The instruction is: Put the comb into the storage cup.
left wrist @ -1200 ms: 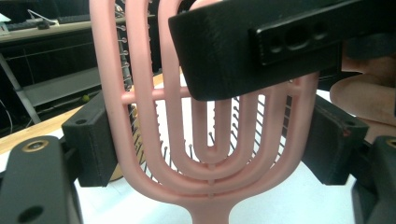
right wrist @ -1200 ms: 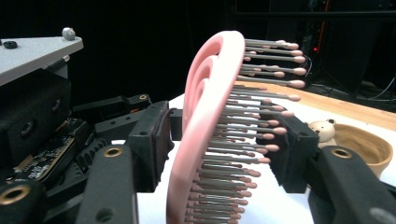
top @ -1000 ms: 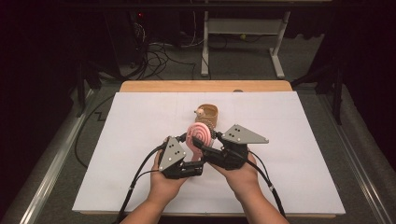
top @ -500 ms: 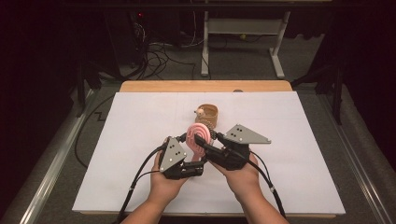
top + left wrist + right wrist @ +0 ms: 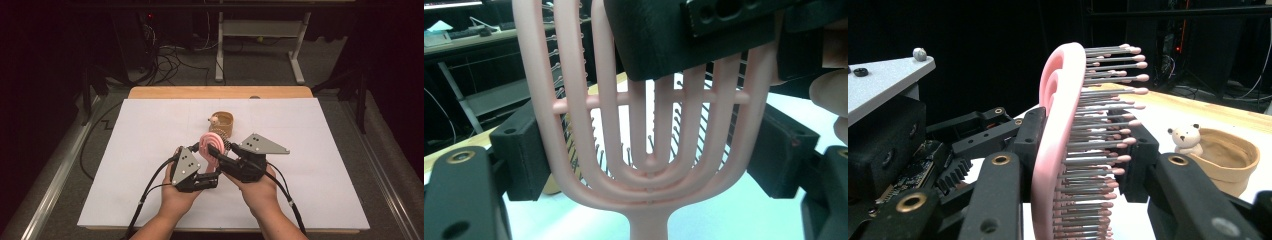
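The pink hairbrush (image 5: 210, 143) stood upright above the white counter (image 5: 150, 150), in front of a small tan bowl (image 5: 223, 121), which served as the landmark here. The brush head was on the person's side of that bowl and close to it, held off the counter between the two grippers.

The left gripper (image 5: 197, 150) had its fingers (image 5: 521, 150) set wide, one on each outer edge of the brush head (image 5: 649, 165), pressing on the pink frame from both sides. The right gripper (image 5: 216, 151) came in from the other side; its fingers (image 5: 1030, 135) had just been closing across the thin way of the head (image 5: 1058, 150), one against the smooth back and one at the bristle tips, and the brush sat clamped between them.

In the right gripper view a little white bear figure (image 5: 1185, 139) perched at the near rim of the bowl (image 5: 1228, 157), beyond the bristles (image 5: 1103, 125).
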Demonstrator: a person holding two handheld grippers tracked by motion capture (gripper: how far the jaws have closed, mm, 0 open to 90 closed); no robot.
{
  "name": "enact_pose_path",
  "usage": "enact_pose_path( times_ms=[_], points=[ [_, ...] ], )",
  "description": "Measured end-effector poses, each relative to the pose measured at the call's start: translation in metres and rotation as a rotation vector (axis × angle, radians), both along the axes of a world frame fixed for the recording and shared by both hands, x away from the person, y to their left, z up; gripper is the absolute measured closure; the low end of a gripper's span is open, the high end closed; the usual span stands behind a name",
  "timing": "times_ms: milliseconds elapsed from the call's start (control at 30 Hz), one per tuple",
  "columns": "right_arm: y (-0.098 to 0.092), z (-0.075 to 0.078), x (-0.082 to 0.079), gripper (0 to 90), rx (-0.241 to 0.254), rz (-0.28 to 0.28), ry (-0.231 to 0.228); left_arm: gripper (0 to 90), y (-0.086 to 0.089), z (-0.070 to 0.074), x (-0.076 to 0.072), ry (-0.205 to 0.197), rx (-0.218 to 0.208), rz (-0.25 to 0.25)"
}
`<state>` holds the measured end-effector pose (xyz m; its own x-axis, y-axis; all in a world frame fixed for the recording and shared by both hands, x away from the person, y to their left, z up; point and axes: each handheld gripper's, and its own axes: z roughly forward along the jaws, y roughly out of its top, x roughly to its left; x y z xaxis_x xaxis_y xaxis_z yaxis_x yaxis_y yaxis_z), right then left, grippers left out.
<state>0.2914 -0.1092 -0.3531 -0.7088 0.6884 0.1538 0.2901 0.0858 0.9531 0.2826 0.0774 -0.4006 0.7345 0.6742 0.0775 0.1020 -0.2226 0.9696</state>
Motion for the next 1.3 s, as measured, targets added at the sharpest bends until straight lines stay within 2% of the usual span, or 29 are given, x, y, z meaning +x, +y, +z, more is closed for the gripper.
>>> enact_pose_path(
  times_ms=[200, 600, 767, 1133, 1300],
  points=[
    [0.0, 0.0, -0.001, 63.7, 0.002, 0.001, 0.001, 19.1, 0.0, 0.0, 0.0, 0.001, -0.003, -0.003],
    [0.001, 0.001, 0.0, 63.9, -0.016, 0.01, 0.0, 18.9, 0.002, -0.003, 0.004, 0.037, -0.037, -0.047],
    [0.0, 0.002, 0.0, 64.1, -0.019, 0.006, -0.008, 15.6, 0.003, -0.004, 0.007, 0.054, -0.048, -0.073],
    [-0.001, 0.003, 0.0, 64.3, -0.037, 0.008, -0.016, 13.6, 0.003, -0.006, 0.009, 0.062, -0.057, -0.094],
    [-0.004, 0.004, 0.001, 64.4, -0.036, 0.002, -0.02, 9.6, 0.003, -0.008, 0.011, 0.084, -0.067, -0.104]
  ],
)
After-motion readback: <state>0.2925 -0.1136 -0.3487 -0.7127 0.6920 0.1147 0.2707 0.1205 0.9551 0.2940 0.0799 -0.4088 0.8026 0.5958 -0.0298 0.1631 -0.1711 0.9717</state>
